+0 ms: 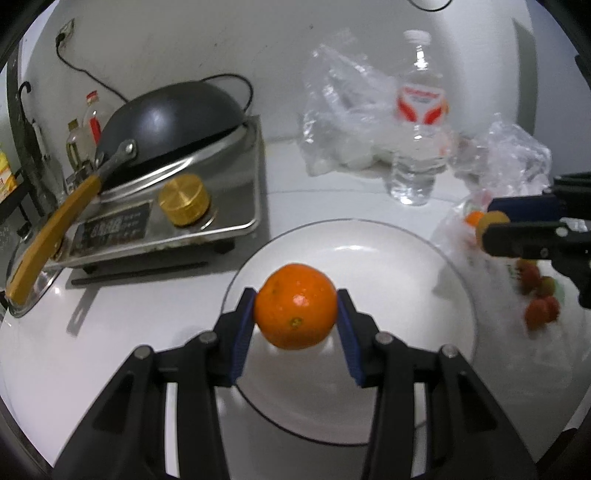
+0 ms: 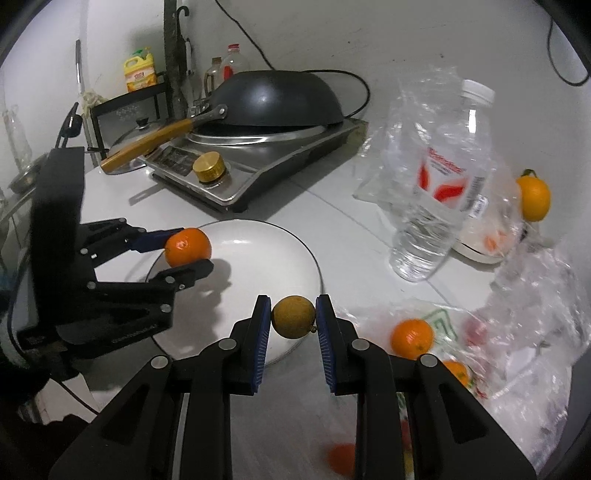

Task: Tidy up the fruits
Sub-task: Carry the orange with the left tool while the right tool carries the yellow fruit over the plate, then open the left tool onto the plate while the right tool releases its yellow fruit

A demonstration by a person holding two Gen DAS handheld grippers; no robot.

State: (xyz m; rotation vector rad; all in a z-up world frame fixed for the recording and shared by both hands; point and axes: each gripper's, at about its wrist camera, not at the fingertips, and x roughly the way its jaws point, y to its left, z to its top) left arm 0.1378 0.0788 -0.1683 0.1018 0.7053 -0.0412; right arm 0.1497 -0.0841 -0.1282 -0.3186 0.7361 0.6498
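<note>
White counter (image 1: 295,192), plate (image 1: 388,236), left tongs (image 1: 295,314) clamping orange (image 1: 295,310), right tongs (image 2: 293,317) clamping longan (image 2: 293,316)

A white desk (image 2: 332,221) meets a scuffed white wall (image 2: 314,33). A black cable (image 2: 240,26) runs down the wall; a dark rack (image 2: 122,107) stands at the left.

The left tongs (image 1: 295,312) tilt downward, their blue pads (image 1: 243,332) pressed on either side of an orange (image 1: 295,312) held above a plate (image 1: 406,280). The right tongs (image 2: 293,317) also tilt downward, nearly closed, gripping a small yellow-brown fruit (image 2: 293,317) between their pads (image 2: 260,339) at the plate's edge. In the right wrist view the left tongs reach in from the left, well apart from the right ones.
</note>
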